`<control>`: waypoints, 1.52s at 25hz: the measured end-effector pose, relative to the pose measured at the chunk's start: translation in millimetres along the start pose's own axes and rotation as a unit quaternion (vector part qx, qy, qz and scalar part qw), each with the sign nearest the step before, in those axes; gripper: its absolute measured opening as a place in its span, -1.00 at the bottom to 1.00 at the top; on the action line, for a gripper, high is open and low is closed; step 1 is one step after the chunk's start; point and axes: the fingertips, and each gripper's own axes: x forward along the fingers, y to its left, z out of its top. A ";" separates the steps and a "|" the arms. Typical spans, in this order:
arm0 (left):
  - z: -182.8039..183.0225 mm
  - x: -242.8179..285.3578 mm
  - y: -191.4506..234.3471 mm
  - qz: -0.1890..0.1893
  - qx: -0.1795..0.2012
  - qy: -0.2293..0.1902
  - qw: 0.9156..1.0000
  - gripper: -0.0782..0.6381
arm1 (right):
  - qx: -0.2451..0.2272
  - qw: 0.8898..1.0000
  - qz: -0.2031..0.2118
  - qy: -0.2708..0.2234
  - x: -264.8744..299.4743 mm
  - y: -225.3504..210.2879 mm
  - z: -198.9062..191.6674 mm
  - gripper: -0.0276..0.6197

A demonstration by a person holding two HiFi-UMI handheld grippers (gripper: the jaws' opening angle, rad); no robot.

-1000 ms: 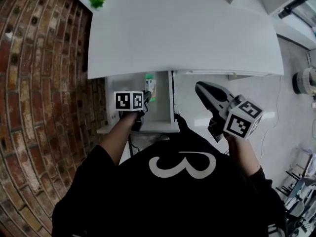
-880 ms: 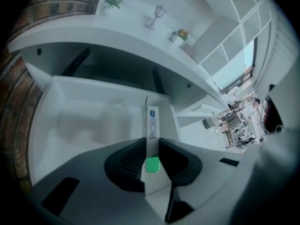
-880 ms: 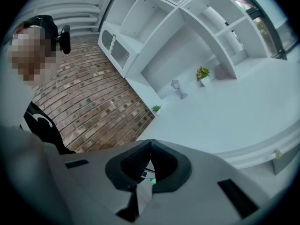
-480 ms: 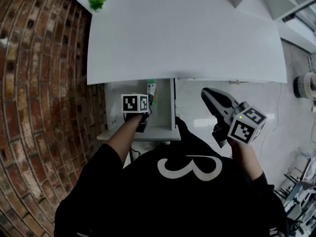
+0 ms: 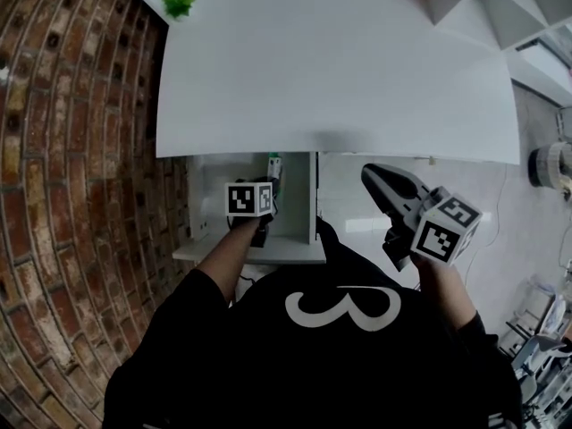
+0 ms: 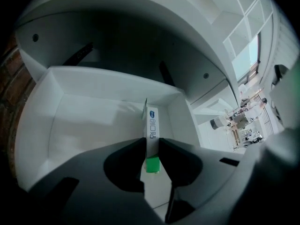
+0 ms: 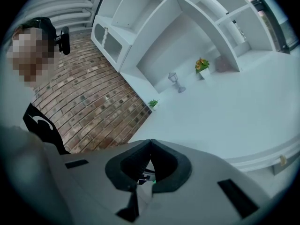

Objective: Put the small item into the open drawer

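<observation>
My left gripper (image 5: 271, 182) hangs over the open white drawer (image 5: 302, 206) that juts out under the table's front edge. It is shut on a small white box with a green end (image 6: 151, 125). In the left gripper view the jaws (image 6: 151, 146) pinch the box near its green end, and its white part with blue print sticks out ahead over the drawer floor (image 6: 89, 121). The box (image 5: 274, 164) shows just under the tabletop edge in the head view. My right gripper (image 5: 370, 173) is held off to the right of the drawer, above the floor; its jaws (image 7: 150, 146) meet with nothing between them.
A wide white tabletop (image 5: 331, 70) covers the back of the drawer. A small green plant (image 5: 180, 1) stands at its far left corner. A brick wall (image 5: 71, 177) runs along the left. White shelves (image 7: 187, 27) with small ornaments stand behind the table.
My left gripper has edged a little deeper over the drawer with the box, toward the table's edge. The right gripper has barely shifted.
</observation>
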 end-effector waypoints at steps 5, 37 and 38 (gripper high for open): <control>1.0 0.0 -5.7 -0.020 -0.008 -0.002 1.000 -0.47 | 0.000 1.000 0.014 0.011 11.2 3.2 -1.3 -0.88; 64.6 -248.8 -125.3 -0.304 0.056 -0.200 0.930 -0.73 | -0.054 0.997 0.052 -0.032 22.9 125.5 -16.6 -0.89; 63.3 -261.1 -130.8 -0.313 0.069 -0.206 0.925 -0.76 | -0.058 0.996 0.051 -0.039 20.5 131.6 -14.7 -0.88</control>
